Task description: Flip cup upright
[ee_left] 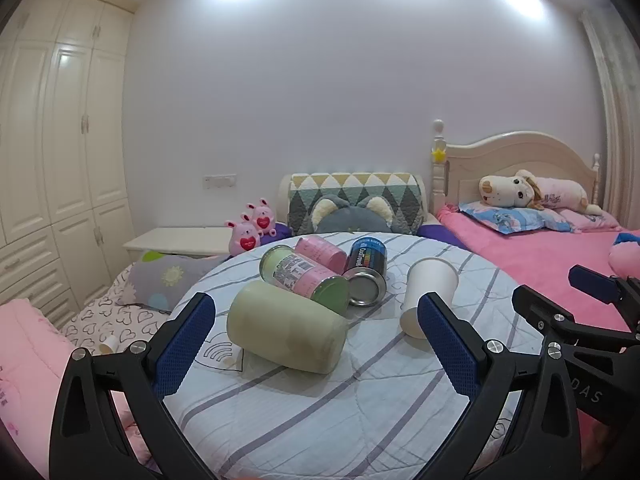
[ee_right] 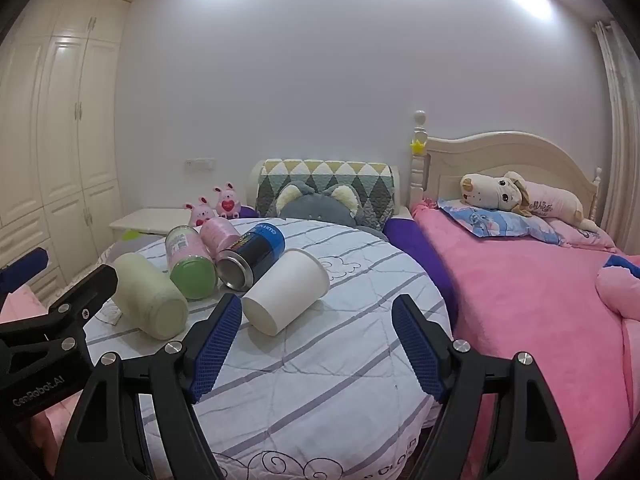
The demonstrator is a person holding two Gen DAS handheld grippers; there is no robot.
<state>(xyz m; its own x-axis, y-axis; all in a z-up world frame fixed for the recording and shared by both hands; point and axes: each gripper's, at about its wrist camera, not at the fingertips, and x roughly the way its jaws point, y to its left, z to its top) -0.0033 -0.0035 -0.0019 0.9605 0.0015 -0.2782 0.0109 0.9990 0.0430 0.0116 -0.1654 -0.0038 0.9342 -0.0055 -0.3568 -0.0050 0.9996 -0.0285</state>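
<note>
A white paper cup [ee_left: 428,296] [ee_right: 286,292] lies on its side on the round table's striped cloth [ee_left: 320,400] [ee_right: 320,380], its closed base toward me. My left gripper [ee_left: 316,308] is open and empty, with a pale green cylinder [ee_left: 286,330] [ee_right: 150,300] lying between its fingers' line of sight; its right finger [ee_left: 448,344] overlaps the cup's base. My right gripper [ee_right: 318,316] is open and empty, just short of the cup and slightly right of it.
A green-lidded pink can [ee_left: 304,278] [ee_right: 188,264], a pink can [ee_left: 320,252] and a dark blue spray can [ee_left: 364,276] [ee_right: 252,258] lie behind the cup. A pink bed [ee_right: 540,300] is on the right, wardrobes [ee_left: 60,160] on the left.
</note>
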